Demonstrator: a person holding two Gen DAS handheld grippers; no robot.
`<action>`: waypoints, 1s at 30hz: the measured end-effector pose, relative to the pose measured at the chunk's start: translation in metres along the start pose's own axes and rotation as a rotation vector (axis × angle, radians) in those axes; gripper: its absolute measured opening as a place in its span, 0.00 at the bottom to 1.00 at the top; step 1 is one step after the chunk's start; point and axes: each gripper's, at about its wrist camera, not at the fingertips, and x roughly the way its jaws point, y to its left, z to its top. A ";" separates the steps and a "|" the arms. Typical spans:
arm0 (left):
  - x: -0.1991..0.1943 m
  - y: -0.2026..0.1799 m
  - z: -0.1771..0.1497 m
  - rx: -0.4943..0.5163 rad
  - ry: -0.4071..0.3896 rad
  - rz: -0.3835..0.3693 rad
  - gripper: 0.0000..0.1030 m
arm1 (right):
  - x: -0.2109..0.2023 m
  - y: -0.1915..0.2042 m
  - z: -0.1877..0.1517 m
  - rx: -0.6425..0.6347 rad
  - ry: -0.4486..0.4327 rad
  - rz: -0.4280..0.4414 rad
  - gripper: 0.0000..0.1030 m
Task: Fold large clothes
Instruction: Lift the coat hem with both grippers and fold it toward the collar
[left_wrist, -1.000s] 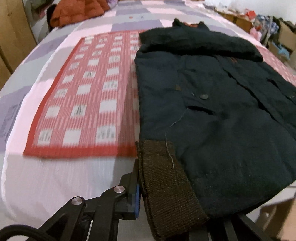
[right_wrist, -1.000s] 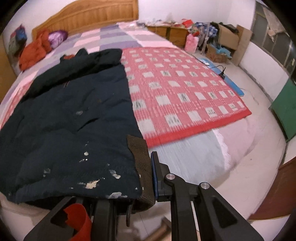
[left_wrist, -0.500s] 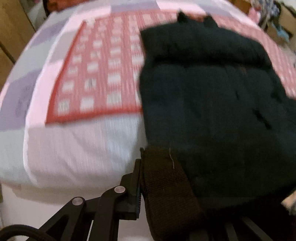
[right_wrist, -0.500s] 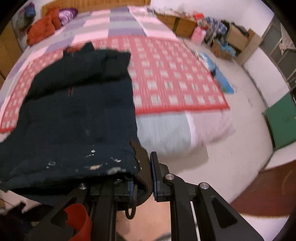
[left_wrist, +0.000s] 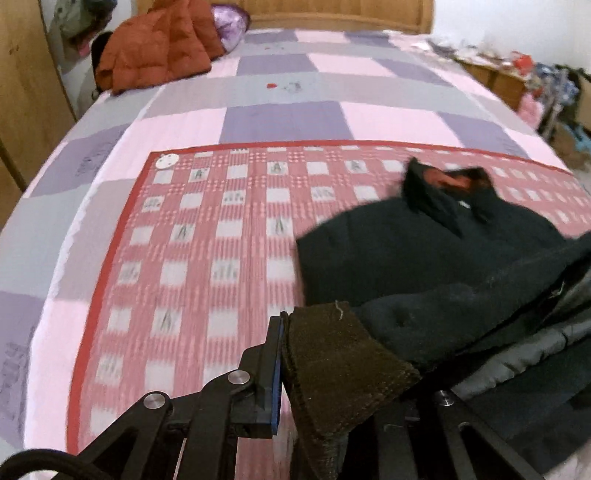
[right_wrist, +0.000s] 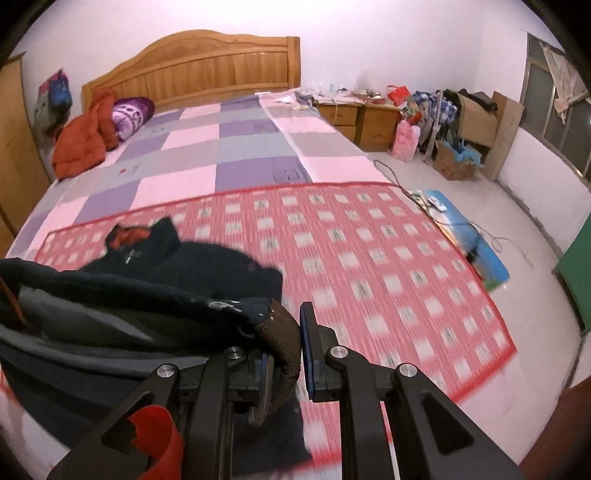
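Observation:
A dark navy jacket (left_wrist: 399, 251) lies on a red checked mat (left_wrist: 207, 236) on the bed, collar (left_wrist: 443, 192) at the far end. Its lower part is lifted and doubled back toward the collar, so the grey lining (left_wrist: 524, 354) shows. My left gripper (left_wrist: 325, 391) is shut on the brown ribbed hem band (left_wrist: 343, 354) at the jacket's left corner; its right finger is hidden under cloth. In the right wrist view my right gripper (right_wrist: 284, 362) is shut on the brown hem band (right_wrist: 280, 336) at the other corner, above the jacket (right_wrist: 192, 266) and the mat (right_wrist: 369, 258).
An orange puffer coat (right_wrist: 81, 140) and a purple bundle (right_wrist: 131, 110) sit by the wooden headboard (right_wrist: 207, 70). Nightstands (right_wrist: 354, 118), boxes and clothes (right_wrist: 454, 122) line the far right wall. A blue mat with cables (right_wrist: 469, 236) lies on the floor. A wardrobe (left_wrist: 22, 92) stands left.
Both grippers have carried the hem up and forward over the jacket toward its collar. The lower half now folds back with the grey lining showing; more of the bed's far end is in view.

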 end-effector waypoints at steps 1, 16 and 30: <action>0.020 0.000 0.014 -0.011 0.020 0.009 0.14 | 0.020 0.003 0.014 -0.007 0.010 -0.007 0.14; 0.218 -0.031 0.091 -0.047 0.238 0.158 0.15 | 0.283 0.020 0.082 -0.034 0.270 -0.044 0.14; 0.273 -0.036 0.086 -0.026 0.282 0.140 0.25 | 0.367 0.040 0.064 -0.095 0.407 -0.088 0.14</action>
